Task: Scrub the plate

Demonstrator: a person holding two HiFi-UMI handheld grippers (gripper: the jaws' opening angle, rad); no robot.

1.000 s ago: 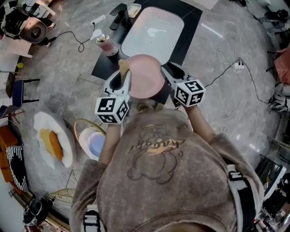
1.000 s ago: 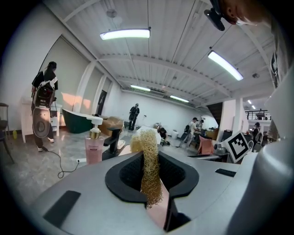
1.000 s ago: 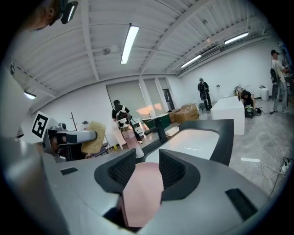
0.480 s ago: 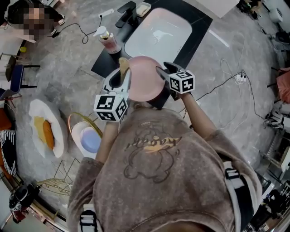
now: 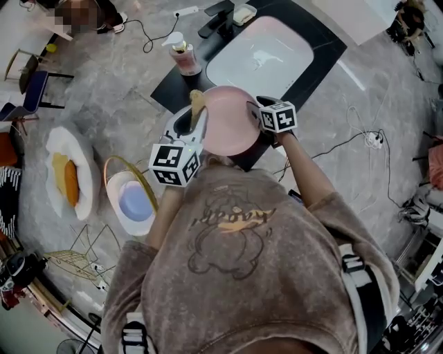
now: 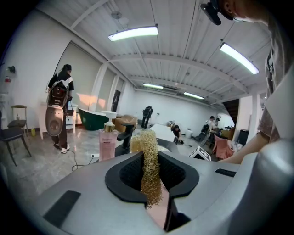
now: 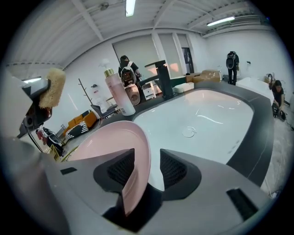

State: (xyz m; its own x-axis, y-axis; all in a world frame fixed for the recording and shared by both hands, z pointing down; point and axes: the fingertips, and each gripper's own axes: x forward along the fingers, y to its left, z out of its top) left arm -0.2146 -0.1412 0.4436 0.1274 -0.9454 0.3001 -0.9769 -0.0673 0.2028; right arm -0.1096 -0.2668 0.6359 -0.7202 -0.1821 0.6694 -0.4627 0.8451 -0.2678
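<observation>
Pink and shallow, the plate hangs tilted at the near edge of the white sink, over the rim of the black counter that the sink is set into. Its rim stands between the jaws of the right gripper, which have just been closing. In the right gripper view the rim lies against one pad while a gap shows before the other, so the jaws are apart and not clamped. On the plate's other side, farther from the sink, the left gripper is clamped on a straw-coloured fibrous scrubber. The scrubber sticks up from between its nearly closed jaws and stands just beside the plate's edge in the head view; I cannot tell whether it touches the plate. A pink soap bottle with a pump top stands on the counter just beside the sink, and a black faucet rises near the same end of the sink. Well apart from the sink, at the person's left, lies a pale blue dish.
</observation>
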